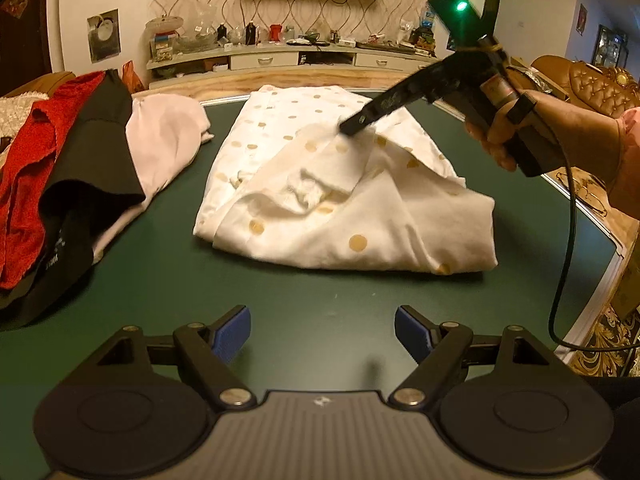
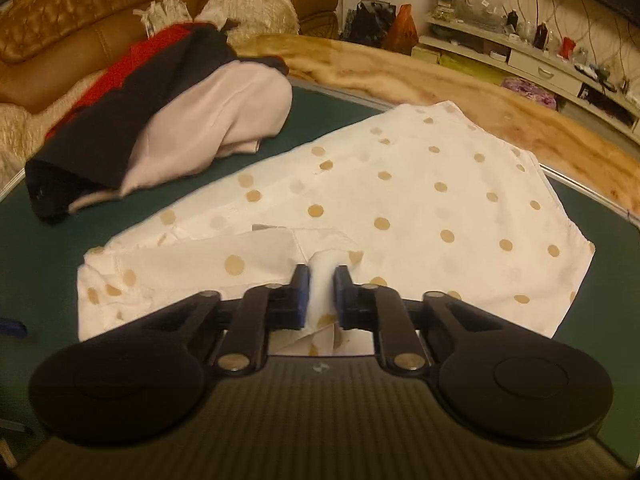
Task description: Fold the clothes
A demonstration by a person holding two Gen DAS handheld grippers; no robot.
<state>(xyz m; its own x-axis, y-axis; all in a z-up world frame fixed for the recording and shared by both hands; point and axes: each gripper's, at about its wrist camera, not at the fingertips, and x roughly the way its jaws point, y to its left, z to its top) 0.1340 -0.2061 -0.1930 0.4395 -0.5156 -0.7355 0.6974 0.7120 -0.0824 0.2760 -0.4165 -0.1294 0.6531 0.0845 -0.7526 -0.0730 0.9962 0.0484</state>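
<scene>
The right gripper (image 2: 322, 296) is pinched nearly closed on a bunched fold of the shirt (image 2: 400, 200), white cloth filling the narrow gap between its blue pads (image 2: 302, 300). In the left wrist view this gripper (image 1: 354, 128) comes in from 2 o'clock, tilted down toward 8 o'clock, its tip on a raised flap near the shirt's middle. The right hand (image 1: 516, 132) wraps the handle, wrist up and to the right, a black cable (image 1: 560, 264) hanging below it.

The left gripper (image 1: 322, 334) is spread wide and holds nothing. It hovers over bare bench (image 1: 280, 292) at 6 o'clock of the shirt, clear of it.

The shirt (image 1: 320, 184) lies near the middle of the green bench. Its long axis in the left wrist view runs from about 11 o'clock, far, to 5 o'clock, near. It is white with tan dots. The far half lies fairly flat; the near half is rumpled, with overlapping flaps and a crumpled pocket at the centre. Which end is the collar I cannot tell.

At 9 o'clock of the shirt sits a pile (image 1: 72, 160) of other clothes: red, black and pale pink, the pink piece (image 1: 164, 140) just beside the shirt. In the right wrist view the same pile (image 2: 168, 120) sits at 10 o'clock, against a brown sofa (image 2: 88, 12).
</scene>
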